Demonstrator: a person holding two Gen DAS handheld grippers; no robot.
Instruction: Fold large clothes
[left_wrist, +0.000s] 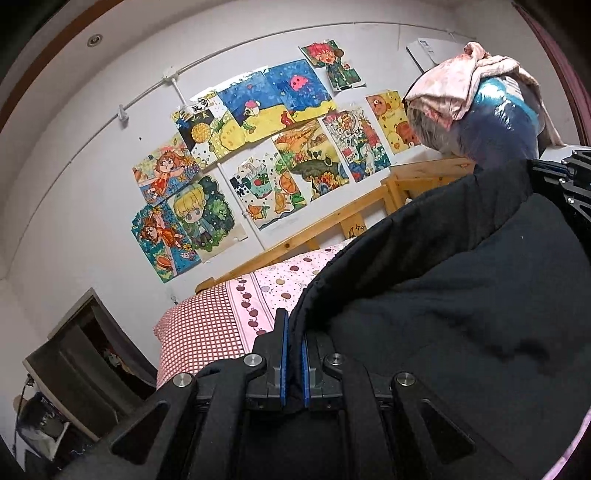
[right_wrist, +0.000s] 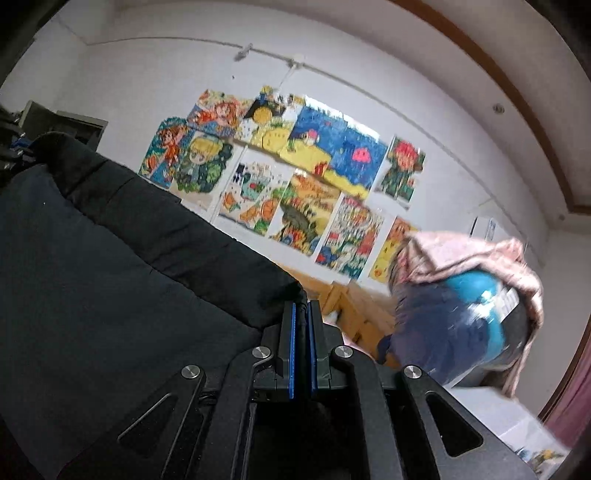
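Observation:
A large black padded garment is held up in the air between both grippers. My left gripper is shut on its left edge, with cloth pinched between the blue pads. My right gripper is shut on its right corner, and the garment stretches away to the left. The other gripper shows at the right edge of the left wrist view. The lower part of the garment is hidden.
A bed with a pink apple-print cover and a wooden frame lies below. Children's drawings cover the white wall. A blue plastic bundle with a pink cloth on top stands at the right. A grey cabinet is at the left.

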